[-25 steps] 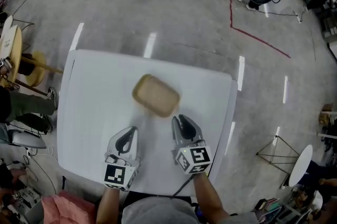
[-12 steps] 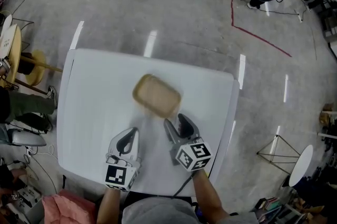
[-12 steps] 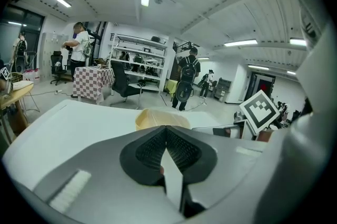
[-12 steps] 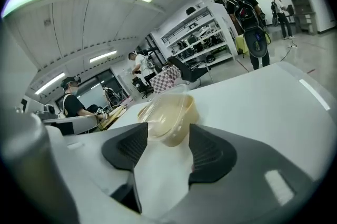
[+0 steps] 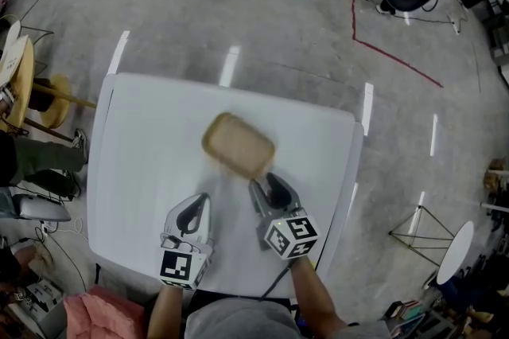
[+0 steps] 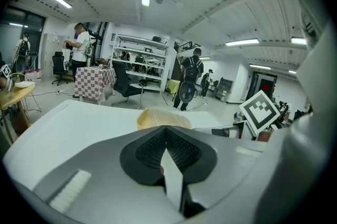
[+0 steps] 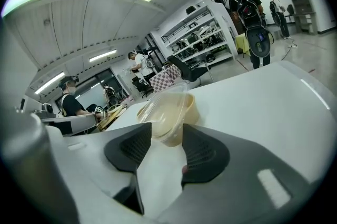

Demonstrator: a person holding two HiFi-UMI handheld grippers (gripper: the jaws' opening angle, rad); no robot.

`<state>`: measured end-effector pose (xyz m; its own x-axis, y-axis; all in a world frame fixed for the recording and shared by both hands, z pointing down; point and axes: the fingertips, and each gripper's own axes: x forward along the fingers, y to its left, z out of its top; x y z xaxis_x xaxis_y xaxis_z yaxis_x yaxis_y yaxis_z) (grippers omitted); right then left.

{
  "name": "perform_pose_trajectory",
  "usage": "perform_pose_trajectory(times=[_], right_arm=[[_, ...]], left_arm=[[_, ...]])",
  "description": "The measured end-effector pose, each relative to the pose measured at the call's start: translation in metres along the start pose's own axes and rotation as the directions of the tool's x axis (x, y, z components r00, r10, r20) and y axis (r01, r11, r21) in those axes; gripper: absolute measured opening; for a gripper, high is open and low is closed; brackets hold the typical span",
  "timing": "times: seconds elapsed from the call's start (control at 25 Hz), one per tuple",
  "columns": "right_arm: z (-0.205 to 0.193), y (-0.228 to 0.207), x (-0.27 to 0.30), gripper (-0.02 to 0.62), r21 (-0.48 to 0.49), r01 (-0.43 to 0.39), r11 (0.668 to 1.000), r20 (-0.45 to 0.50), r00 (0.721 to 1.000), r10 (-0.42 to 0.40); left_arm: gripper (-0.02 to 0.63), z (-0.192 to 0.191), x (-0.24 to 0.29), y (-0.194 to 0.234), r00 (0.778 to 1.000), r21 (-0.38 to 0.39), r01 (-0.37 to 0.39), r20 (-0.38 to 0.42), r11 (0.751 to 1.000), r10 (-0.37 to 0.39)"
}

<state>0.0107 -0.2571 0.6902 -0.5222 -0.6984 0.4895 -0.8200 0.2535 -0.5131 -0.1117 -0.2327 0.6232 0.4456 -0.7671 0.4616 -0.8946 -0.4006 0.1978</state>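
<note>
In the head view, a white desk (image 5: 135, 170) stands on a grey floor (image 5: 302, 19). A tan food box (image 5: 238, 144) with a clear lid lies near the middle of the desk. The left gripper (image 5: 194, 206) is over the desk, a little way back from the box and to its left. The right gripper (image 5: 263, 185) points at the near end of the box, with its tips just beside that end.

In the left gripper view, the left gripper (image 6: 166, 131) has its two jaws pressed together, and nothing is between them. The food box (image 6: 158, 119) peeks up behind the jaws, a bit further along the desk. The marker cube (image 6: 259, 110) of the other gripper shows on the right.

In the right gripper view, the right gripper (image 7: 166, 136) has its jaws a little way apart. The food box (image 7: 168, 111) sits right in front of the gap, with its near end showing between the tips. The jaws do not squeeze it.
</note>
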Motion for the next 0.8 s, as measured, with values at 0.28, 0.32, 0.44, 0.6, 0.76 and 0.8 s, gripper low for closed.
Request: perform_pose_trajectory(times=[0.28, 0.32, 0.44, 0.6, 0.76, 0.8], right_arm=[[0.006, -0.004, -0.001, 0.129, 0.004, 0.030, 1.000, 0.008, 1.000, -0.030], [0.007, -0.005, -0.002, 0.088, 0.007, 0.041, 0.999, 0.013, 0.999, -0.041], [0.008, -0.008, -0.004, 0.045, 0.006, 0.056, 0.998, 0.016, 0.998, -0.056], [0.009, -0.005, -0.007, 0.043, 0.003, 0.046, 0.999, 0.017, 0.999, -0.046], [0.010, -0.004, -0.012, 0.040, 0.003, 0.034, 0.999, 0.024, 0.999, -0.034], [0.011, -0.003, -0.013, 0.037, 0.001, 0.034, 0.999, 0.028, 0.999, -0.034]], left_arm=[[0.012, 0.003, -0.001, 0.000, 1.000, 0.005, 0.004, 0.010, 1.000, -0.004], [0.012, 0.003, -0.001, 0.000, 1.000, 0.005, 0.000, 0.009, 1.000, 0.000], [0.012, 0.004, -0.003, 0.000, 1.000, 0.012, -0.007, 0.008, 1.000, 0.007], [0.012, 0.006, -0.008, -0.002, 1.000, 0.009, -0.011, 0.015, 1.000, 0.011], [0.011, 0.005, -0.014, -0.008, 1.000, 0.011, -0.011, 0.026, 1.000, 0.011], [0.012, 0.006, -0.016, -0.008, 1.000, 0.011, -0.013, 0.028, 1.000, 0.013]])
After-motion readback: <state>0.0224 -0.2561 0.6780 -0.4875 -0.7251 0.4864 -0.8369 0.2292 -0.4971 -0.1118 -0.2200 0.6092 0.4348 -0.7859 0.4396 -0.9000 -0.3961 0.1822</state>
